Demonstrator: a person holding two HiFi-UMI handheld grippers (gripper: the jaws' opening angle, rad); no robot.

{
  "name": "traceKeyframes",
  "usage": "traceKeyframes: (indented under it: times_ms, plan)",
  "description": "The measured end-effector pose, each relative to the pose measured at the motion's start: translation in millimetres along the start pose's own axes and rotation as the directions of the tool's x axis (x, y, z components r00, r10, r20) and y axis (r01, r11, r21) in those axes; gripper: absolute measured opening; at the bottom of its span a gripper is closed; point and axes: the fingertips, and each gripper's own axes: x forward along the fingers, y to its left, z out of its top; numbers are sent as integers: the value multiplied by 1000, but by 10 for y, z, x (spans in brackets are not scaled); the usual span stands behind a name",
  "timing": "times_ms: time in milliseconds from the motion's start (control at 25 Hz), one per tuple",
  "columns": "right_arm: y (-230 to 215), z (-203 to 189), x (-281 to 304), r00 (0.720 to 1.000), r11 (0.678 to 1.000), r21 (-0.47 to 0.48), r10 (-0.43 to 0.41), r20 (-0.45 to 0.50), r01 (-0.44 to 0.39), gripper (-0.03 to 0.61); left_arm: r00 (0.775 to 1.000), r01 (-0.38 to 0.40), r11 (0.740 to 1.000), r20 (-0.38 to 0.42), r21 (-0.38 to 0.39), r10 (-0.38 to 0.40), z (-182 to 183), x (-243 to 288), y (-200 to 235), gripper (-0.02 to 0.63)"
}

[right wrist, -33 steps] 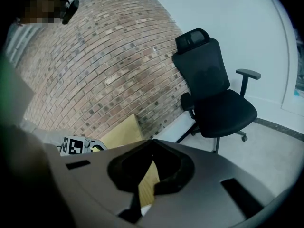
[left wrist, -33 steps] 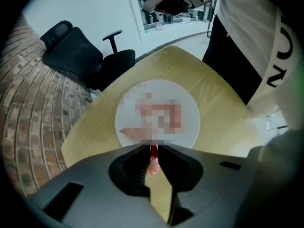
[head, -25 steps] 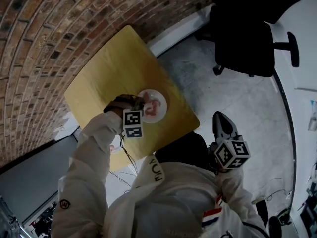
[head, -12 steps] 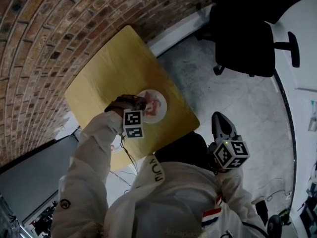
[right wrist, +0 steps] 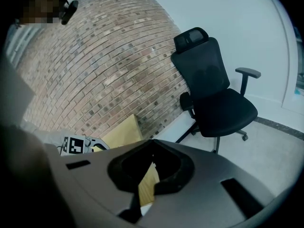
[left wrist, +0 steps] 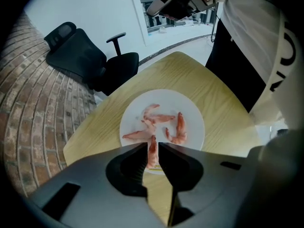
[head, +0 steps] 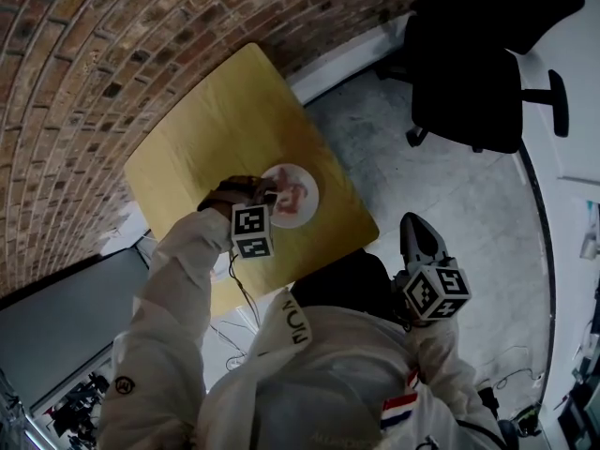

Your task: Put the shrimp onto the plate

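Left tool [left wrist: 152, 145] pinches one shrimp [left wrist: 152, 156], its long axis along the jaws, directly above the plate's [left wrist: 195, 112] near rim. Right tool [right wrist: 152, 143], closed and empty, hangs well apart.

Plate [left wrist: 190, 109] partly behind left tool [left wrist: 152, 147]

The head view looks down from high; the left gripper view looks down close. Both show the yellow wooden table [head: 206, 129].

White coverall [head: 178, 326], black collar lettering [head: 295, 324], red-white-blue striped patch [head: 401, 407]; grey left gripper [left wrist: 152, 148], right gripper [right wrist: 152, 144]; black-white marker cubes [head: 251, 232].
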Motion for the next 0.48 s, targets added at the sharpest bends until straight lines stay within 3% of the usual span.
traceKeyframes:
  times_ms: [160,280,360,480]
  plan:
    - [78,19,33,999,999,-29,42,-12,-43,23,998,-45,990,33,-130,50,27,-136,9,60]
    - [205,25,39,996,995,-58,86,-27,-87,23,994,-75,963,60,-258,94,32,-340,-28,58]
    - [309,33,65,992,989,-82,117,-39,-120,23,987,-109,928,75,-356,145,13,-503,-38,58]
    - [511,26,130,983,977,-122,170,-65,-177,23,968,-178,841,64,-512,244,-103,-752,-96,57]
